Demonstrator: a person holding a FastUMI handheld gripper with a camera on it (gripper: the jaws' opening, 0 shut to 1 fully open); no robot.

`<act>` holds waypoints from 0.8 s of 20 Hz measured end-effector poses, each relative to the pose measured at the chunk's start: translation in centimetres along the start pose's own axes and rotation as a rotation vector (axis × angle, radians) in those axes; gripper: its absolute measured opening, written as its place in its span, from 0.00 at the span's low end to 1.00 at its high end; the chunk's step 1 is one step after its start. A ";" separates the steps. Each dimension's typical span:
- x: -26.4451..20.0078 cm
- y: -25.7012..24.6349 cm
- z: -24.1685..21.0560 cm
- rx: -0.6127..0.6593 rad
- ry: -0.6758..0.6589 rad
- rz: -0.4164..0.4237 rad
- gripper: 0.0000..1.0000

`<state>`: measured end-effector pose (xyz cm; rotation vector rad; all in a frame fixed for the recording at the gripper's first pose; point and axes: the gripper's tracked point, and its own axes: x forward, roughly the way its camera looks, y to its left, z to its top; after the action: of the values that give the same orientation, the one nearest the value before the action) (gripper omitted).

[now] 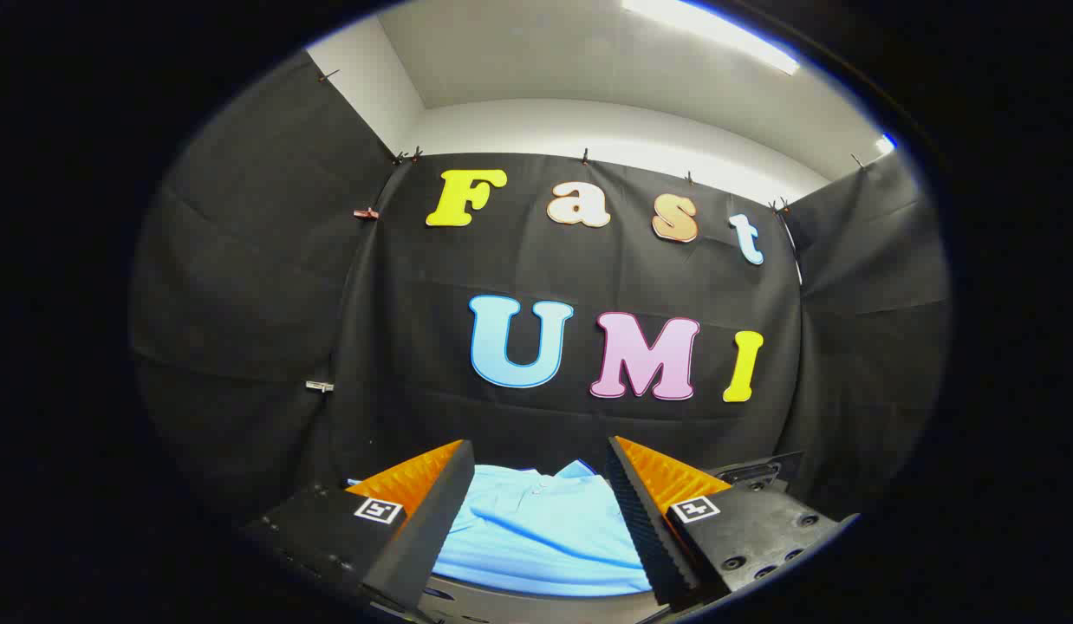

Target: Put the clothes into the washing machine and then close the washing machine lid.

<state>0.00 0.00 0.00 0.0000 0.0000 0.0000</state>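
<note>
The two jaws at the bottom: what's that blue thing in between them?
In the gripper view, a light blue collared shirt lies between and just ahead of the open gripper; the jaws stand wide apart, not pressing it.

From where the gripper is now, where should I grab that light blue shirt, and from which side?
Probably the rumpled middle of the light blue shirt, below the collar, coming straight down from above. It lies flat and spread out, so its raised folds give the fingers cloth to pinch. The gripper is open with the shirt showing between its fingers, not yet touching it as far as I can tell.
</note>
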 end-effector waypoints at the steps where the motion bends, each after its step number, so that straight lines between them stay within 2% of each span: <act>1: 0.0 -0.1 -0.1 0.003 0.004 0.001 0.96; 16: 0.8 -0.6 -1.5 -0.003 0.051 -0.006 0.96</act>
<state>0.77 -0.63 -1.54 -0.0035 0.0508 -0.0058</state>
